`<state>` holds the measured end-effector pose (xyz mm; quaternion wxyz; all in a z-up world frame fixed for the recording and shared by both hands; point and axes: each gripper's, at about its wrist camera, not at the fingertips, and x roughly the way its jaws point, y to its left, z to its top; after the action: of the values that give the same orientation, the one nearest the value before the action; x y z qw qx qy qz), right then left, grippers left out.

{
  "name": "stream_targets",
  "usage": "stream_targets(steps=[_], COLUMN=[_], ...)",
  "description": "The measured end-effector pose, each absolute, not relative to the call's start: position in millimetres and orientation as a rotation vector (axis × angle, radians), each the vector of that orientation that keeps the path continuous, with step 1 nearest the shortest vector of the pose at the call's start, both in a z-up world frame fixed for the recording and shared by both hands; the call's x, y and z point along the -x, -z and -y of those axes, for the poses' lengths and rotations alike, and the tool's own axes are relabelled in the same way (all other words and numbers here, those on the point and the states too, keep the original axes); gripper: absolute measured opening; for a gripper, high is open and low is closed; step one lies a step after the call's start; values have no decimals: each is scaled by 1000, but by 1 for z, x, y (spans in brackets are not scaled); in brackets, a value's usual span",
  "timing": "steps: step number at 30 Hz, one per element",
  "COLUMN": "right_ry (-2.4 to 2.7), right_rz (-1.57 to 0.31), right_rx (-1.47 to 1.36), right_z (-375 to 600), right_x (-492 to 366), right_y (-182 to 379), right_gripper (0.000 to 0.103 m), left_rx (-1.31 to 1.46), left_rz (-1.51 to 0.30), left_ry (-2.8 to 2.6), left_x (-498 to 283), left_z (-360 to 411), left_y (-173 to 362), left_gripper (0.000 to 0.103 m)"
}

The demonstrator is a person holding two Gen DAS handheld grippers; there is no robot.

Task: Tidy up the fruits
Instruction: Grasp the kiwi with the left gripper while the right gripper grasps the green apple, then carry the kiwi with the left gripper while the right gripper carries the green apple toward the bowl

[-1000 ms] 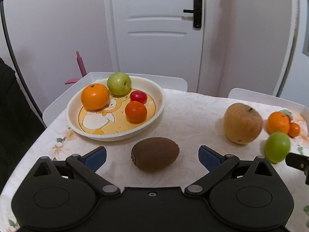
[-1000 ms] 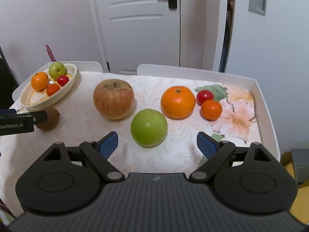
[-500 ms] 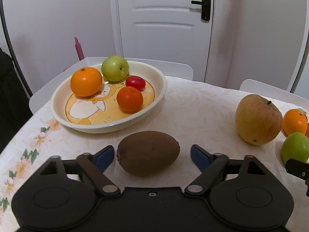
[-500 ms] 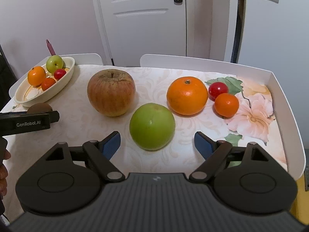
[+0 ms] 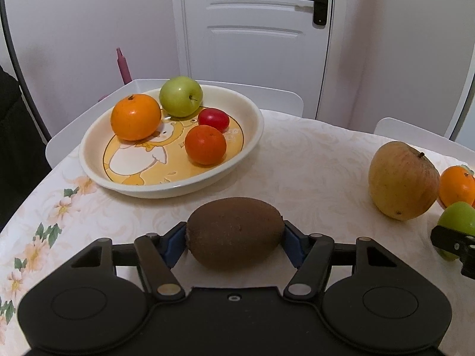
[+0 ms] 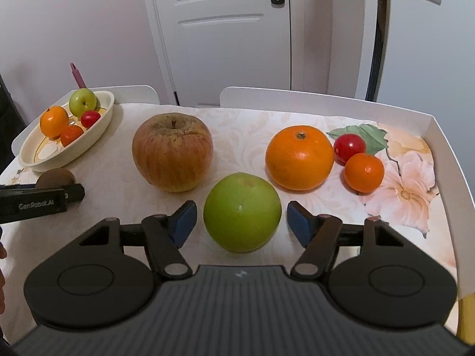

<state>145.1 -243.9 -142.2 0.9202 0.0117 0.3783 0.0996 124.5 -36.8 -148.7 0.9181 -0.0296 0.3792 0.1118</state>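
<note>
The white-rimmed table with a floral cloth (image 6: 415,195) carries a cream ceramic dish (image 5: 252,136), a brown kiwi (image 5: 234,234), a big russet apple (image 6: 172,151), a green apple (image 6: 242,212), a large orange (image 6: 299,157), a red tomato (image 6: 348,146) and a small tangerine (image 6: 363,172).

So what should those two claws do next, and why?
Probably finish closing, then lift. The left claw is closing with its pads at the ends of the kiwi; the right claw is closing round the green apple, gaps still showing.
</note>
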Motion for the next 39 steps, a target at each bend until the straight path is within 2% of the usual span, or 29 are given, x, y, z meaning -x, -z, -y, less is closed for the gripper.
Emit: stream_targets(steps=[5, 8, 24, 39], right_ry=[-197, -203, -191, -250], right_rz=[-775, -780, -743, -711], right_rx=[-24, -20, -12, 19], right_z=[244, 244, 238, 202], right_x=[-147, -147, -132, -115], right_y=[143, 143, 124, 69], right_gripper=[77, 69, 69, 69], left_rx=[61, 57, 73, 116], left_rz=[-781, -781, -736, -675], left_ry=[-223, -216, -207, -223], left_x=[-120, -118, -93, -69], left_z=[35, 34, 23, -8], left_y=[148, 148, 127, 73], left_gripper=[70, 70, 70, 69])
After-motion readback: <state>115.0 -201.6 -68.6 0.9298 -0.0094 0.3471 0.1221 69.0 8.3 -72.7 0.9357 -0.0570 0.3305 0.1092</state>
